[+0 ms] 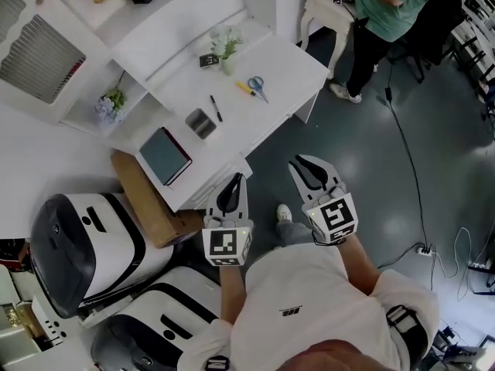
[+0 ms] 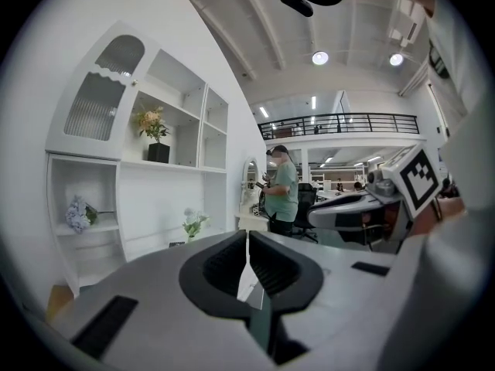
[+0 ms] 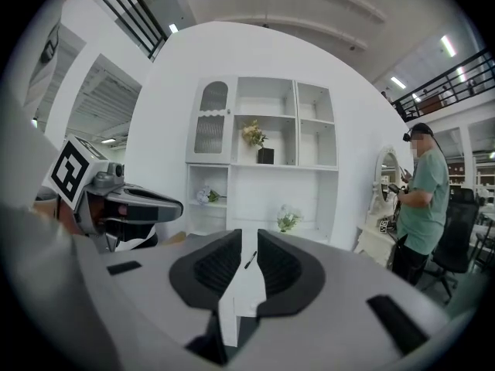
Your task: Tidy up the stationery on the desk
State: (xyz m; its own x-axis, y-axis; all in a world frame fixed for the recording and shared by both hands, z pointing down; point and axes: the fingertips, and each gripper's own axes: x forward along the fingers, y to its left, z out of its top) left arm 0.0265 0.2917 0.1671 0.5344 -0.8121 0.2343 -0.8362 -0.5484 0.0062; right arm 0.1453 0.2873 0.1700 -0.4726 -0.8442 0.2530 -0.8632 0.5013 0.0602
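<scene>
Person: wearing a white shirt [image 1: 298, 308], standing on a dark floor [image 1: 371, 168] with a gripper in each hand.
Left gripper [image 1: 237, 179]: jaws drawn together to a thin slit, nothing gripped; its tip is near the front edge of the desk.
Right gripper [image 1: 307, 163]: jaws a little apart and empty; it is held over the floor, beside the left gripper.
Cardboard box [image 1: 143, 195]: on the floor against the near left end of the desk.
Desk [image 1: 290, 64]: white, ahead of both grippers, with the stationery lying loose on top.
Notebook [image 1: 164, 154]: teal cover, flat at the near left corner.
Grey case [image 1: 200, 123]: small, just beyond the notebook.
Pen [image 1: 216, 108]: black, lying alone past the grey case.
Scissors [image 1: 257, 87]: blue handles, toward the right end, right beside a yellow tool [image 1: 244, 88].
Plant [image 1: 226, 49]: in a pale vase at the back, with a small dark card [image 1: 207, 60] next to it.
Bystander [image 1: 390, 6]: green top, standing beyond the desk.
</scene>
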